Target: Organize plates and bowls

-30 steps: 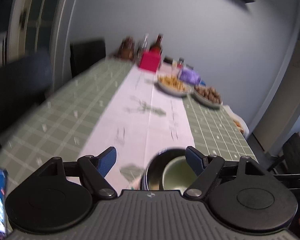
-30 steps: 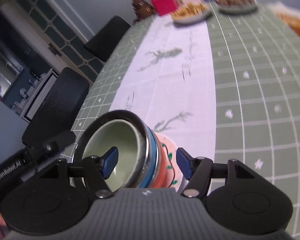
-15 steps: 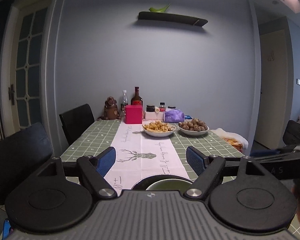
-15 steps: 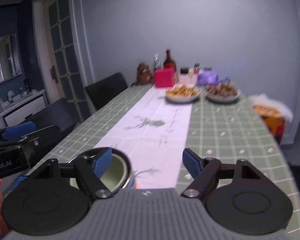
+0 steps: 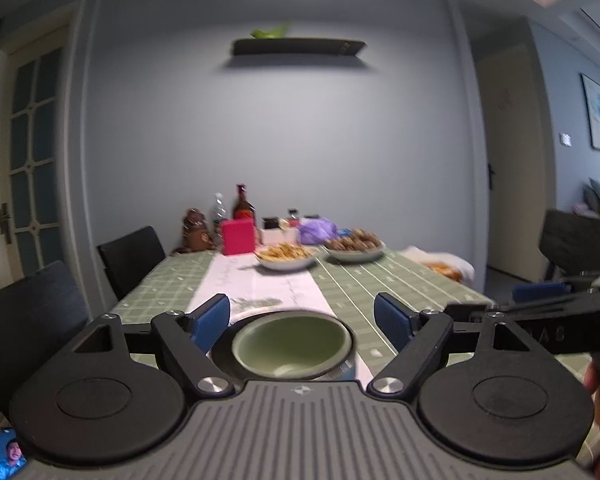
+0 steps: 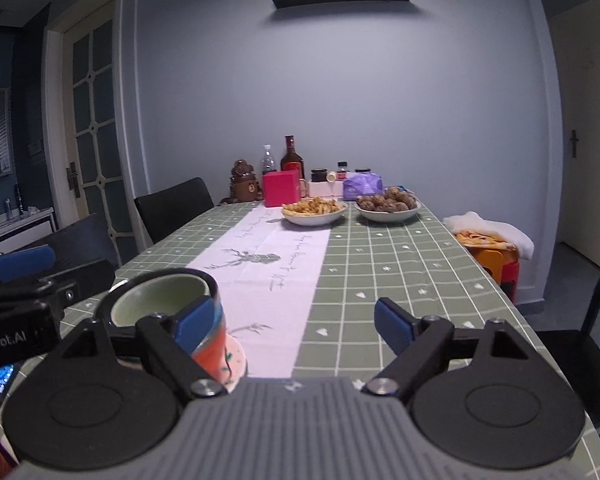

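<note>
A stack of nested bowls (image 5: 291, 345) stands on the near end of the table: a pale green bowl inside a dark one, over blue and orange-patterned ones. My left gripper (image 5: 302, 320) hangs open just above it; the blue pads are not pressing on it. In the right wrist view the same stack (image 6: 160, 300) sits at the left, partly behind my right gripper's left finger (image 6: 194, 322). My right gripper (image 6: 294, 324) is opening, with only the white runner between its jaws. The left gripper's body (image 6: 20, 312) shows at the left edge.
The green checked table (image 6: 400, 264) has a white runner down its middle. At the far end stand two white bowls of food (image 6: 314, 210), a red box (image 6: 281, 189) and bottles. Black chairs (image 6: 172, 208) line the left side; an orange stool under cloth (image 6: 488, 240) stands on the right.
Both views have swung up from looking down at the table to nearly level. The right gripper has come off the bowl stack, shifted right and spread its jaws wider.
</note>
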The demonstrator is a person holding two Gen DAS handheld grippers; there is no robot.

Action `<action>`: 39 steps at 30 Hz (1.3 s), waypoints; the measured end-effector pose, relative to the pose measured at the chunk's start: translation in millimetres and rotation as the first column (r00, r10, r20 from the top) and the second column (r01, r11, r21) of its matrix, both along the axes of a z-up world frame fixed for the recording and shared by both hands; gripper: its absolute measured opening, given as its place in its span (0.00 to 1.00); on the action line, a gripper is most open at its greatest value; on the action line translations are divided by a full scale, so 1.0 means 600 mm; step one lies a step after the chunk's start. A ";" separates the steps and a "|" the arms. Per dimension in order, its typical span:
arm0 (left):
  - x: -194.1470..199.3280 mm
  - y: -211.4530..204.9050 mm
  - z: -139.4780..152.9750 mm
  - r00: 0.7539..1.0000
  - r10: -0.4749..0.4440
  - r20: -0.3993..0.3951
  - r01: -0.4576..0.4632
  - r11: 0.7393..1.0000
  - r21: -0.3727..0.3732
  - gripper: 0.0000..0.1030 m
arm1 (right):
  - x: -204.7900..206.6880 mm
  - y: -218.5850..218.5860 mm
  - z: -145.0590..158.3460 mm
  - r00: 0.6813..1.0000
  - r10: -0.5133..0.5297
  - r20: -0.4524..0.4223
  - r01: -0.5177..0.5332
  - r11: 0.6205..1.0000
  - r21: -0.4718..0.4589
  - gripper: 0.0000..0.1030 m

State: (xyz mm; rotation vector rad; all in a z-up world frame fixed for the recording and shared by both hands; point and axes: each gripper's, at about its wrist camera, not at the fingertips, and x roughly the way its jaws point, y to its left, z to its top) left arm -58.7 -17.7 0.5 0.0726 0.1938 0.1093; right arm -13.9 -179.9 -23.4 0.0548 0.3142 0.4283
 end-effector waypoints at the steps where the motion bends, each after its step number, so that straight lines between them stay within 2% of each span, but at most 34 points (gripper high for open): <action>1: 0.000 -0.003 -0.008 1.000 -0.002 -0.015 0.002 1.000 -0.001 0.95 | -0.007 -0.005 -0.005 1.000 -0.010 0.003 0.010 1.000 0.005 0.83; 3: 0.000 -0.009 -0.027 0.998 -0.003 -0.064 0.003 1.000 0.007 1.00 | -0.018 -0.015 -0.016 0.999 -0.035 -0.002 0.035 0.999 0.014 0.83; 6: 0.003 -0.011 -0.051 0.991 0.010 -0.133 -0.010 1.000 0.004 1.00 | -0.031 -0.028 -0.034 0.997 -0.064 -0.039 0.065 0.998 0.022 0.83; 11: 0.009 0.001 -0.079 0.978 0.046 -0.203 -0.048 0.999 -0.006 1.00 | -0.056 -0.035 -0.056 0.995 -0.075 -0.063 0.075 0.997 -0.003 0.83; 16: 0.012 -0.005 -0.082 0.978 0.023 -0.208 -0.026 1.000 -0.010 1.00 | -0.056 -0.035 -0.062 0.996 -0.072 -0.049 0.073 0.997 0.018 0.84; 20: 0.012 -0.010 -0.075 0.983 0.044 -0.177 -0.042 0.999 0.017 1.00 | -0.059 -0.032 -0.062 0.997 -0.073 -0.004 0.073 0.997 0.017 0.84; 22: 0.012 -0.012 -0.076 0.984 0.047 -0.170 -0.045 0.999 0.017 1.00 | -0.060 -0.033 -0.061 0.998 -0.068 0.015 0.068 0.997 0.025 0.89; 24: 0.013 -0.013 -0.078 0.984 0.042 -0.174 -0.040 0.999 0.014 1.00 | -0.060 -0.033 -0.061 0.997 -0.063 0.032 0.063 0.998 0.024 0.90; 32: 0.022 -0.004 -0.086 0.972 0.036 -0.232 -0.044 0.999 -0.027 1.00 | -0.053 -0.026 -0.065 0.999 -0.039 0.014 0.039 0.999 0.009 0.90; 39: 0.023 0.006 -0.081 0.970 0.048 -0.238 -0.062 0.997 -0.055 1.00 | -0.048 -0.025 -0.069 0.999 -0.040 -0.007 0.040 0.999 0.010 0.90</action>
